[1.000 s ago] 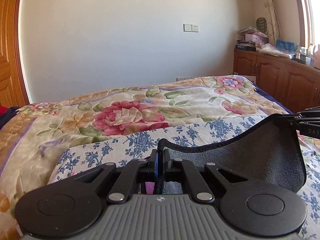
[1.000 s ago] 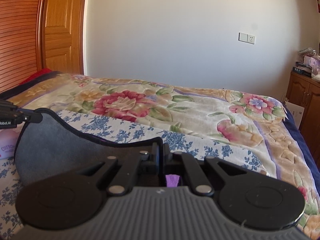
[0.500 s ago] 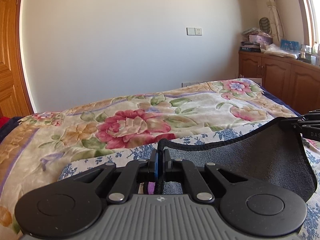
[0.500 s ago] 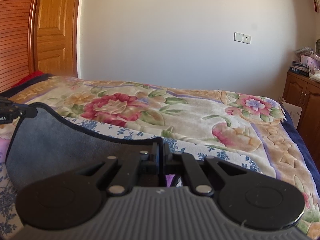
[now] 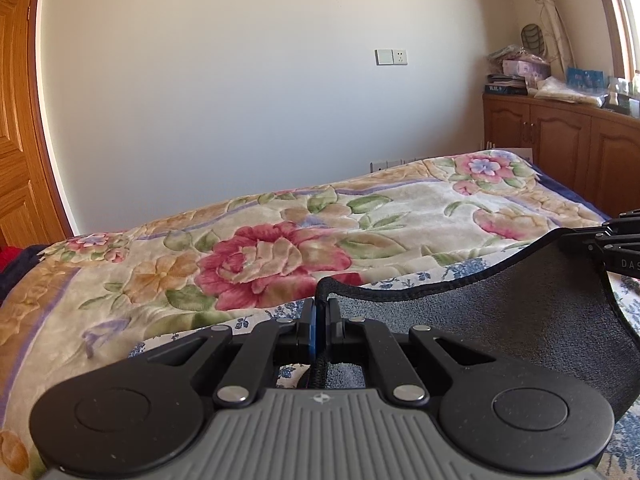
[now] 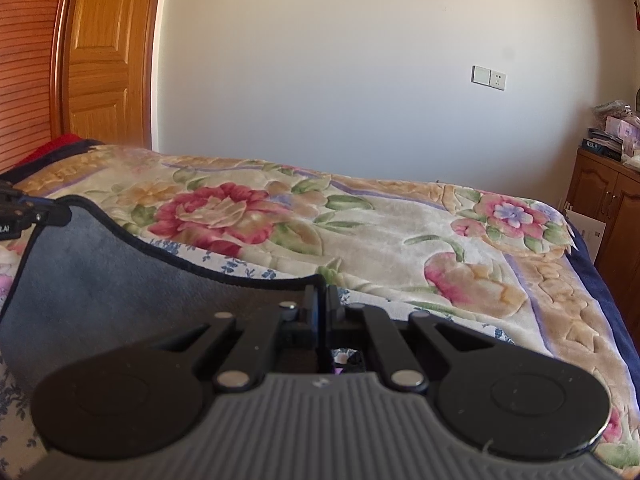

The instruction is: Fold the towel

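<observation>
A dark grey towel (image 5: 520, 320) with a black hemmed edge hangs in the air between my two grippers above the bed. My left gripper (image 5: 320, 308) is shut on one top corner of it. My right gripper (image 6: 321, 300) is shut on the other top corner; the towel (image 6: 120, 280) sags away to the left there. The right gripper also shows at the right edge of the left wrist view (image 5: 608, 240), and the left gripper at the left edge of the right wrist view (image 6: 24, 216). The towel's lower part is hidden behind the gripper bodies.
A bed with a floral blanket (image 5: 280, 248) and a blue-flowered white sheet (image 6: 240, 264) lies below and ahead. A wooden cabinet (image 5: 560, 144) with clutter on top stands at the right. A wooden door (image 6: 104, 52) is at the left, and a white wall (image 5: 240, 80) behind.
Both grippers have risen with the towel and tilted upward; the bed sits lower in both views and more wall shows. The towel stays stretched between them.
</observation>
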A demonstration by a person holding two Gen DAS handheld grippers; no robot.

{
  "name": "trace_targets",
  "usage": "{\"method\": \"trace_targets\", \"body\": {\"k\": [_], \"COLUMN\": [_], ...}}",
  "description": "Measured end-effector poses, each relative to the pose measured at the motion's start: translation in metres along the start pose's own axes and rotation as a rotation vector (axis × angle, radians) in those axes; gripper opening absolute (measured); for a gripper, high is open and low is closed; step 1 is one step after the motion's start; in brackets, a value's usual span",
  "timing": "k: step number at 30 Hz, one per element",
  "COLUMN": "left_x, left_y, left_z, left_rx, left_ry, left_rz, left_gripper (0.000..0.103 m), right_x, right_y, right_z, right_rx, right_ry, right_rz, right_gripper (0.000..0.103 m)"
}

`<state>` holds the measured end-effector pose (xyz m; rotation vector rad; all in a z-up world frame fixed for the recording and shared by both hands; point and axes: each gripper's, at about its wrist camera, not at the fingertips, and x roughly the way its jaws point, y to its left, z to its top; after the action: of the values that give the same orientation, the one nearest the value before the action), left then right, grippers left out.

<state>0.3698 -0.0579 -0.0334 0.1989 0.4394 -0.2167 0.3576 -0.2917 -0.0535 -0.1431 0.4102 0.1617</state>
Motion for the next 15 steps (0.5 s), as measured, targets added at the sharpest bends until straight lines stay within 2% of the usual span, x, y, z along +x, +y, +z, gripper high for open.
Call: {"method": "trace_targets", "body": {"k": [15], "left_x": [0.034], "left_y": [-0.004], "left_z": [-0.012], "left_rx": [0.012], "left_ry": [0.050], "left_rz": [0.018], "left_gripper": [0.005], "right_x": [0.033], "right_y": [-0.010], "right_z": [-0.014], "right_rx": [0.042], "right_ry": [0.084], "right_rz": [0.007], "right_gripper": [0.004]}}
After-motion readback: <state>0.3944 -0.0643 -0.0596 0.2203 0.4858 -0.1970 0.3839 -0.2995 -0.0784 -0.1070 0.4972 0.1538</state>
